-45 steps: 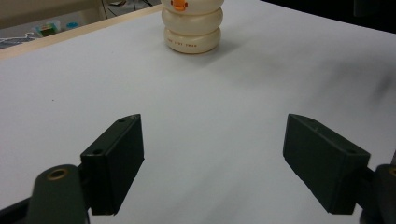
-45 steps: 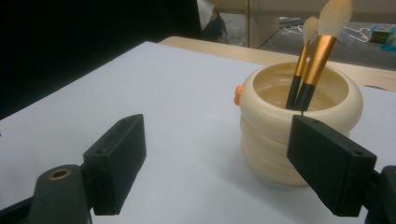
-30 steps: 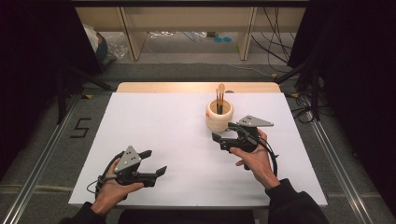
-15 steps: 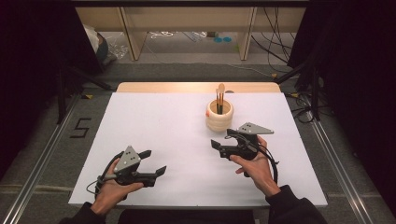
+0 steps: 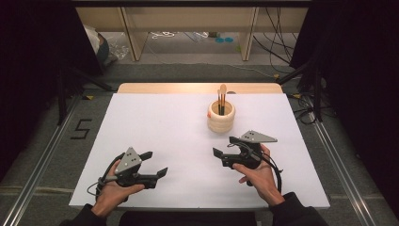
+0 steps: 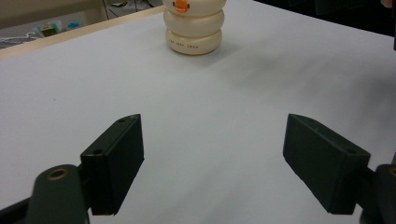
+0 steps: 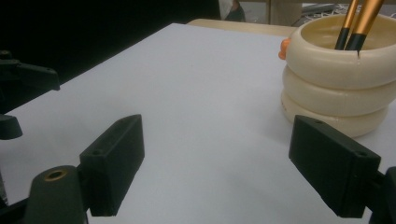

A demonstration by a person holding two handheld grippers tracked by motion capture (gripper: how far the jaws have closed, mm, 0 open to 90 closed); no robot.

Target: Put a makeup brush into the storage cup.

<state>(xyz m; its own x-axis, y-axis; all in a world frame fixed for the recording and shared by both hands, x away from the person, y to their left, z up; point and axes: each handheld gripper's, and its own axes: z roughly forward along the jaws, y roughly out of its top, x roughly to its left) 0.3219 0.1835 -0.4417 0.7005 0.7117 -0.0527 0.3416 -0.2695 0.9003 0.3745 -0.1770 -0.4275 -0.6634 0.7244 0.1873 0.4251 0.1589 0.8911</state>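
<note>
Two grippers on the white table (image 5: 164, 122), both empty with jaws spread wide. Left gripper (image 5: 154, 164) sits low near the front-left of the table, held in the person's left hand (image 5: 112, 193), jaws pointing right and slightly away; cable loops out behind the hand. In the left gripper view its two black jaws stand well apart over bare white surface, nothing between them, and the cream holder (image 6: 194, 25) is far off at the top, orange mark on its front. Right gripper (image 5: 225, 147) is held in the right hand (image 5: 258, 176) at centre-right, jaws pointing left, grey three-cornered plate on top. It is near the holder (image 5: 221, 116) but apart from it, on the side closer to the person. In the right gripper view the jaws are equally wide with only table between them; the holder (image 7: 336, 79) sits just beyond the right-hand jaw, not touching as far as I can tell. Holder is a ribbed cream cup, three stacked rings, upright, standing toward the far middle-right of the table. Brushes (image 5: 221, 96) stand upright inside it, orange-gold handles with dark lower sections (image 7: 356, 21); at least two, exact count unclear. Left gripper's dark tips also show at the left edge of the right gripper view (image 7: 18, 100).
</note>
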